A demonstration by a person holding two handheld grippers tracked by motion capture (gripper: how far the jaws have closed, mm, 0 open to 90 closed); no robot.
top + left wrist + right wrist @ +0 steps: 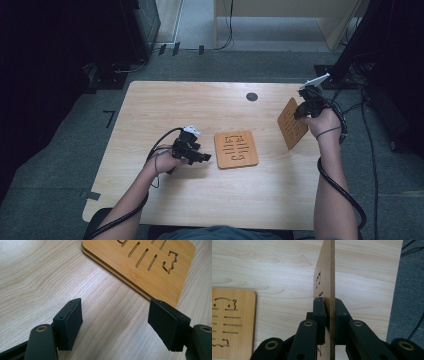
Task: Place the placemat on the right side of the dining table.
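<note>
A square wooden board (pixel 236 149) with cut-out slots lies flat in the middle of the table. In the left gripper view the flat board (pixel 150 270) has a two-layered edge. My left gripper (pixel 205 157) rests just left of it, jaws open with only bare table between them (pixel 115 312). My right gripper (pixel 299 112) is shut on a second slotted board (pixel 291 123), held on edge above the table's right side. In the right gripper view this thin board (pixel 324 270) stands upright between the pads (pixel 329 302), and the flat board (pixel 232 322) lies at lower left.
The light wooden table (pixel 200 105) has a round dark cable hole (pixel 252 96) near its far edge. Its right edge is close to the held board, with grey floor (pixel 409 290) beyond. Cables and dark stands (pixel 360 75) crowd the floor at the far right.
</note>
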